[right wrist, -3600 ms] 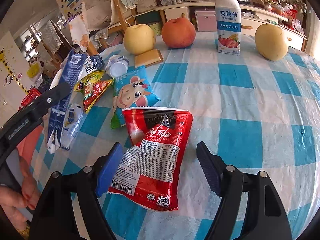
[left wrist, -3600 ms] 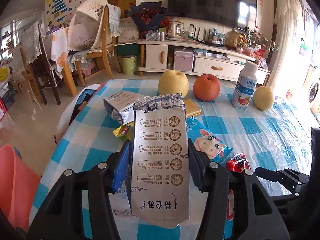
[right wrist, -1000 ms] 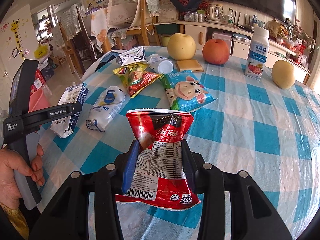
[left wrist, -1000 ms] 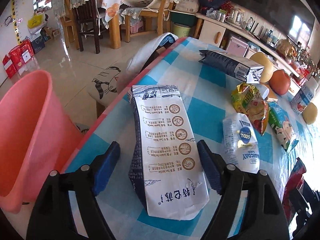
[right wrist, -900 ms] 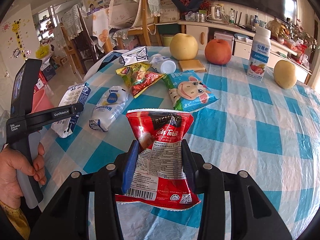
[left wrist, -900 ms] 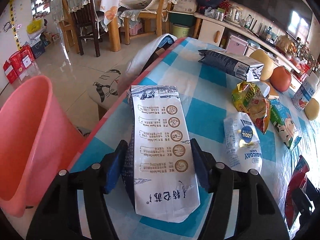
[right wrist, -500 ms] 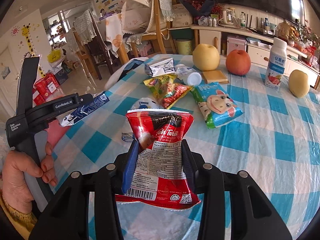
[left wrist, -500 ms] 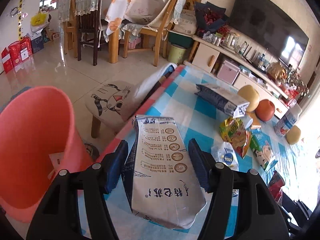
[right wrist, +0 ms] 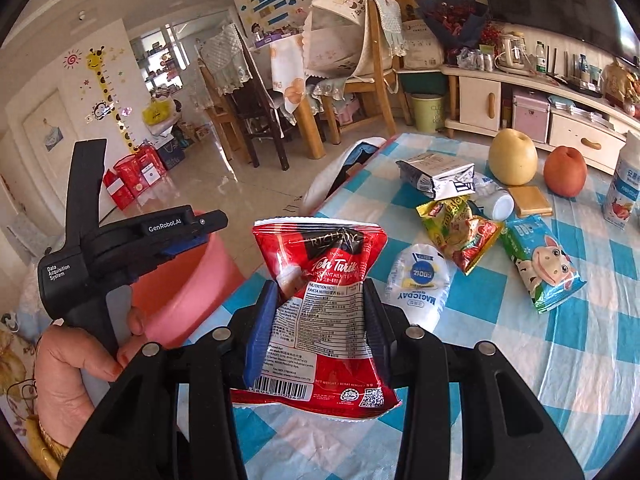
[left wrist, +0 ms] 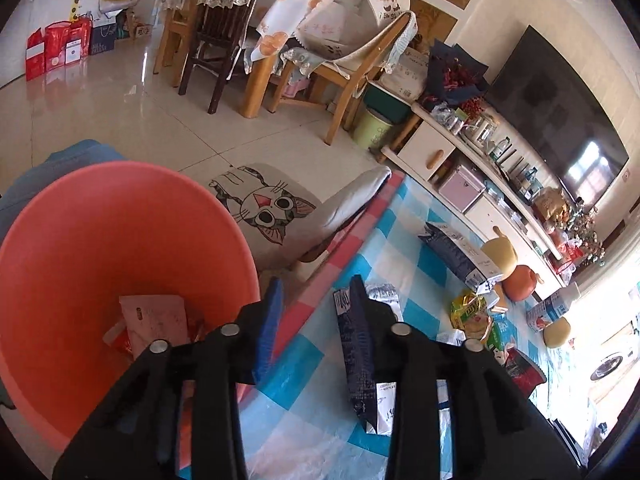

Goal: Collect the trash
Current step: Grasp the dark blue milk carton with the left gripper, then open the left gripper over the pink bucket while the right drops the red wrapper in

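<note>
Our left gripper (left wrist: 312, 292) has swung over the bucket (left wrist: 100, 216), jaws parted, carton (left wrist: 362, 356) slipping. Our right gripper (right wrist: 320, 308) pinches the light, crinkly packet (right wrist: 324, 300) mid-body above the table (right wrist: 580, 360).

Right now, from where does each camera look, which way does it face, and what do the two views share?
Left wrist: sits on the left gripper, above the table edge, facing down into the bin; its two fingers show, with a carton beside one.
Right wrist: sits on the right gripper, over the table, facing along it; its fingers clamp a red pouch, and the left hand shows.
Shared: bin, table, pear.
</note>
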`<state>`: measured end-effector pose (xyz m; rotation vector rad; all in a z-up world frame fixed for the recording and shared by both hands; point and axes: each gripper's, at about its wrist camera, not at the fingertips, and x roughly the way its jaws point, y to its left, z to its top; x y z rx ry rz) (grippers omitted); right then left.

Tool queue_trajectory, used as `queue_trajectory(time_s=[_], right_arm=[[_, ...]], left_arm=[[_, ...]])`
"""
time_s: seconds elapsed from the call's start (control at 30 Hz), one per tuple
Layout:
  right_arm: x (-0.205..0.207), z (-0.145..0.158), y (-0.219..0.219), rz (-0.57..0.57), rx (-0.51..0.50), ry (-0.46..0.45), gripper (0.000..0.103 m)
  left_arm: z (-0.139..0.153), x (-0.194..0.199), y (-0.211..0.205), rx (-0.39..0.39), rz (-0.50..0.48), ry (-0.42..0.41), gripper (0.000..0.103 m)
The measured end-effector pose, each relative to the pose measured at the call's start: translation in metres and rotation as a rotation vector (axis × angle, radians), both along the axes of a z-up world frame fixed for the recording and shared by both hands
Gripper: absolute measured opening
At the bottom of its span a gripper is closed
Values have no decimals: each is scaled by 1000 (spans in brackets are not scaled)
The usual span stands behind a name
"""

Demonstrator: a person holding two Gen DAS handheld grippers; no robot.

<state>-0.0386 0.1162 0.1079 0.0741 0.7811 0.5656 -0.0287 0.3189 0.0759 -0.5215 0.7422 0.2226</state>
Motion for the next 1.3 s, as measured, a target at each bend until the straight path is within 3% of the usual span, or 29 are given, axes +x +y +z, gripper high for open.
queue_trajectory(time_s=[0.03,0.07,0.2,0.37,0.43,0.73,0.8,0.87,0.93,1.1,1.3], right_arm=[[0,-2,-4,-14,-2,6,44],[-1,-5,-9,-31,-7,12,44],[-7,-16,-39,-92,-37,25,44],[-9,-25,-71,-138,-34,39,44],[-9,-28,-80,-141,-20,43,44],[-8,-41,-101,-138,25,77,44],[-8,-44,-103,-142,30,85,44],[-7,-47,-107,-147,32,90,44],[-6,-49,-108,-150,38,99,44],[-8,-48,-106,-150,40,94,44],[-8,-38,-90,-124,49,85,44]], left_arm=[[-2,3,-6,4,-11,15,59],[-5,7,-16,11,-27,31,65],[-22,23,-54,103,-76,108,75],[-46,38,-81,214,-77,218,83],[-48,40,-86,229,-65,211,87],[-64,57,-116,326,-106,248,87],[-63,55,-119,331,-117,224,75],[-62,53,-124,355,-140,200,42],[-60,53,-126,353,-160,191,28],[-54,47,-122,275,-184,144,25],[-22,30,-95,213,-132,42,25]])
